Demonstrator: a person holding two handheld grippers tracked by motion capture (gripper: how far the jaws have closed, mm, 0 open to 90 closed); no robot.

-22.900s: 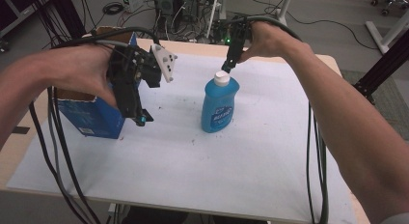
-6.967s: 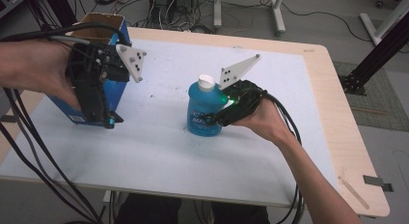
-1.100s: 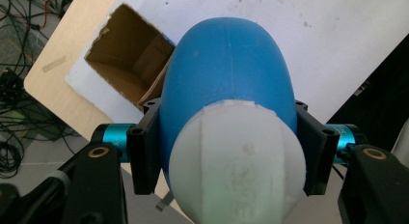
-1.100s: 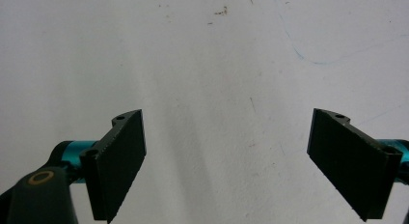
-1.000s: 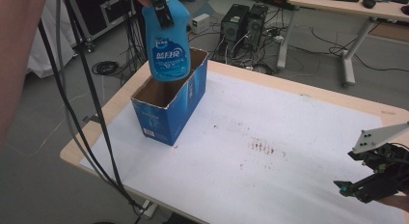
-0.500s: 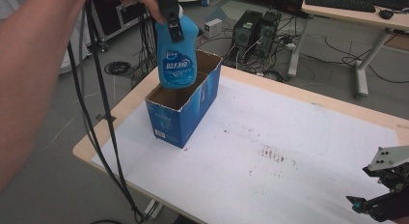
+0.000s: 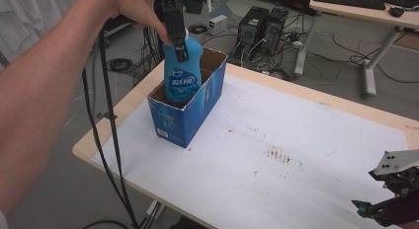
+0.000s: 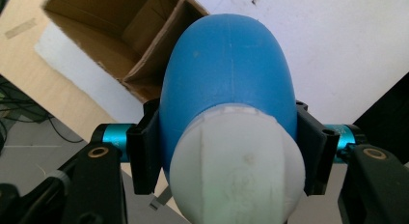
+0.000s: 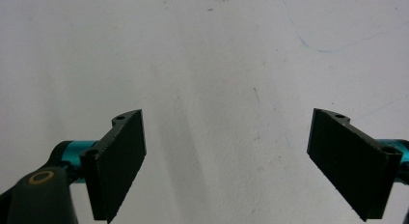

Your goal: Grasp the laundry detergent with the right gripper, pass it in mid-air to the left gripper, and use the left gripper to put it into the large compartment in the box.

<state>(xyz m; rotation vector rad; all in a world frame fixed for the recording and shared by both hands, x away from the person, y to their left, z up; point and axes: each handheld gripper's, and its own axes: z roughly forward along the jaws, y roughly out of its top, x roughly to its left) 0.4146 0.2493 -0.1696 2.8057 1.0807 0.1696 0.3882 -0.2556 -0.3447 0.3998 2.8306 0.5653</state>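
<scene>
A blue dish-soap bottle with a white cap stands half inside an open blue cardboard box at the table's left end. My left gripper comes down from above and is shut on the bottle's neck. In the left gripper view the white cap and blue shoulder sit between the two black jaws, with the box's brown inside beyond. My right gripper hovers at the lower right over the white table cover, open, with nothing between its jaws.
The white cover on the wooden table carries some dark stains near the middle. Black cables hang from my left hand past the table's left edge. Computer towers and another desk stand on the floor beyond.
The left gripper has lowered the bottle from above the box down into it. The right gripper has stayed low at the right edge.
</scene>
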